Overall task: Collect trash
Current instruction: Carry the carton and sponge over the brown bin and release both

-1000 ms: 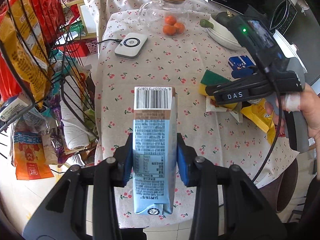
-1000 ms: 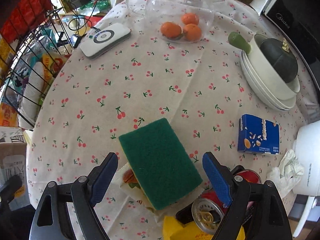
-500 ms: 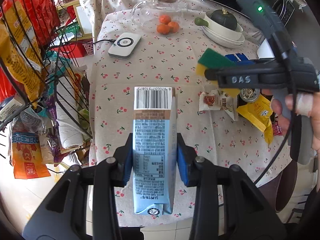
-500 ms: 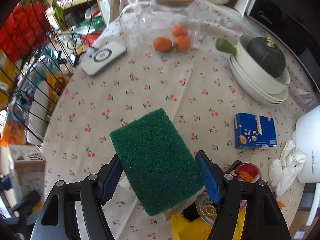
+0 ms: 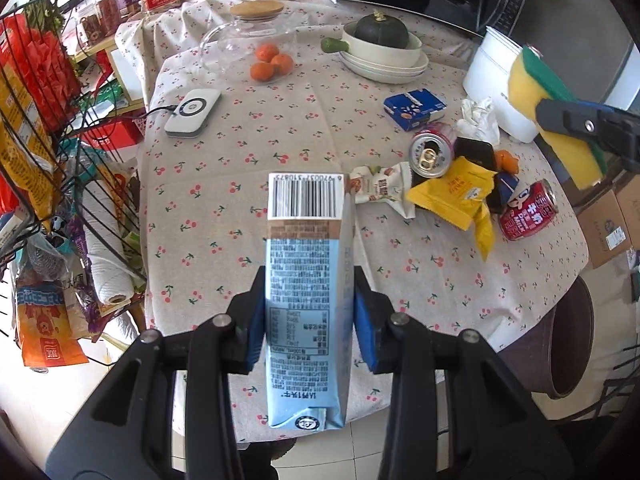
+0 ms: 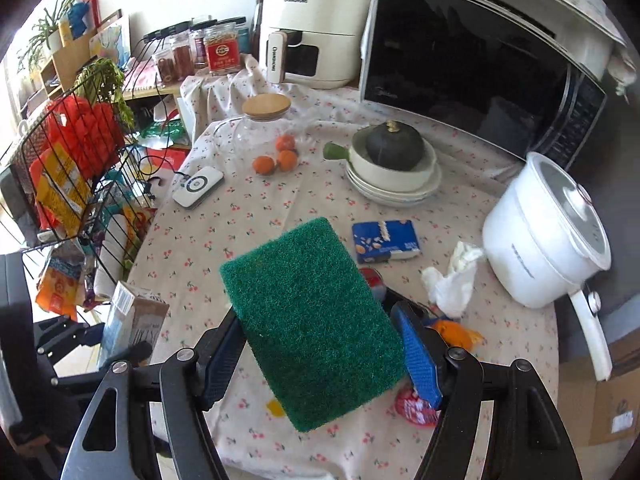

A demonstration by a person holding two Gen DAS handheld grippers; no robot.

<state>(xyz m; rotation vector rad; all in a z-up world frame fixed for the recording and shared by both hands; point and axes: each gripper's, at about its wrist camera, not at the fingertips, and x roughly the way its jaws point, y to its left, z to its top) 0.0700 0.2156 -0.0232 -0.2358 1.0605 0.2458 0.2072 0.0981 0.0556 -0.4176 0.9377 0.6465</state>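
A: What was the left gripper [image 5: 308,320] doing at that point?

B: It was clamped on a pale blue drink carton [image 5: 306,280], both blue pads pressed flat against the carton's sides. The carton stood upright between them, its barcode end farthest from the camera, held off the table over the near edge of the cherry-print tablecloth [image 5: 248,128].

A: And the right gripper [image 6: 320,348]?

B: It gripped a sponge [image 6: 312,320], green scouring face toward its own camera and yellow foam showing in the left wrist view [image 5: 560,120]. The sponge sat tilted between the pads, lifted clear of the table at the right side of the scene.

A: Where was the rest of the trash?

B: It was bunched on the right half of the table. An opened can [image 5: 430,152] lay on its side with its top facing the camera, a white snack wrapper [image 5: 380,188] just left of it, and a yellow wrapper [image 5: 460,196] just near of it. A red can [image 5: 528,210] lay farther right, close to the table edge. A crumpled tissue [image 6: 452,276] lay beside the white cooker [image 6: 548,236], and a blue box [image 6: 386,240] sat left of the tissue.

A: Anything at the far end?

B: A glass jar [image 5: 248,44] with oranges beside it, and a dark squash [image 5: 382,32] in a bowl on stacked plates.
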